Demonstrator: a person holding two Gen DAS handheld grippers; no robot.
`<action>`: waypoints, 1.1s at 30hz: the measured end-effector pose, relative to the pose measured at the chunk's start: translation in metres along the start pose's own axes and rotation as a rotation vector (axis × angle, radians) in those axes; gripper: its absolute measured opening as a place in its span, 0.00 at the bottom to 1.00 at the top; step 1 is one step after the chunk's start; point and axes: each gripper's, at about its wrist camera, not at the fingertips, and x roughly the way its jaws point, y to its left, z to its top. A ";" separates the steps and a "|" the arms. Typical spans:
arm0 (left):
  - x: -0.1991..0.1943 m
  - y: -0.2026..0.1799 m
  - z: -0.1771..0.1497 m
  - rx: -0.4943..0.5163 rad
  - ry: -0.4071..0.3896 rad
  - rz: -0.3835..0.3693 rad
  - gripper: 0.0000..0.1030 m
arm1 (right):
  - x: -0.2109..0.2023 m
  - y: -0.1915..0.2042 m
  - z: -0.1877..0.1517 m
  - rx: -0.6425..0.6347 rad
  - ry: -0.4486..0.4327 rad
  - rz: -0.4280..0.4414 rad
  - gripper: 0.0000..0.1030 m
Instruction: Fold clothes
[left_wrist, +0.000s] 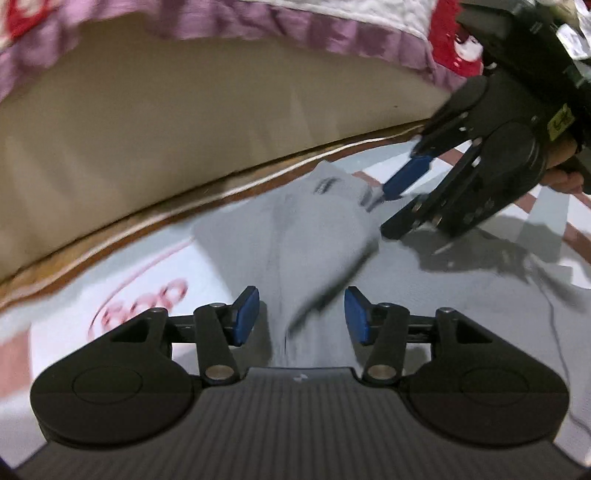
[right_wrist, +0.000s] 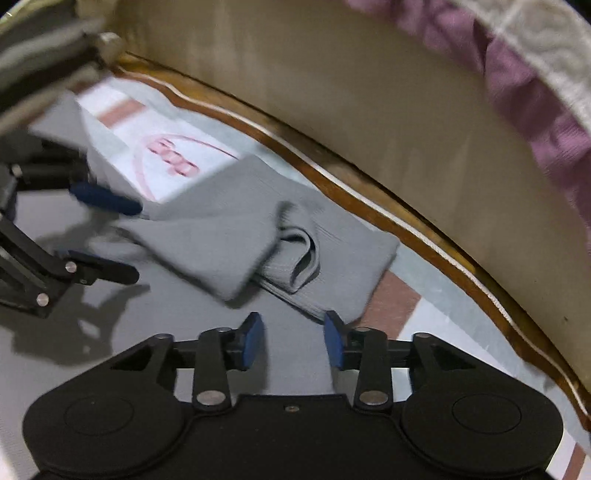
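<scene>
In the right wrist view, the right gripper (right_wrist: 293, 341) hung over a grey garment (right_wrist: 207, 240), its blue pads apart with nothing pressed between them. The garment lay folded on a pale mat (right_wrist: 199, 147) with pink lettering, a loose fold gaping near its middle. The left gripper (right_wrist: 135, 238) reached in from the left, its jaws spread, one blue finger (right_wrist: 107, 199) at the garment's edge. A beige wall (right_wrist: 369, 110) with a brown rim curved behind, purple cloth (right_wrist: 535, 110) above it.
</scene>
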 end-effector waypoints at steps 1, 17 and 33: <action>0.009 0.003 0.003 -0.008 0.011 -0.011 0.49 | 0.005 -0.001 0.001 -0.006 -0.011 -0.015 0.54; -0.004 0.068 0.021 -0.323 -0.260 -0.154 0.03 | -0.016 -0.039 0.005 0.221 -0.298 0.042 0.02; -0.003 0.063 0.010 -0.390 -0.103 0.187 0.18 | -0.044 -0.056 -0.028 0.486 -0.204 0.090 0.25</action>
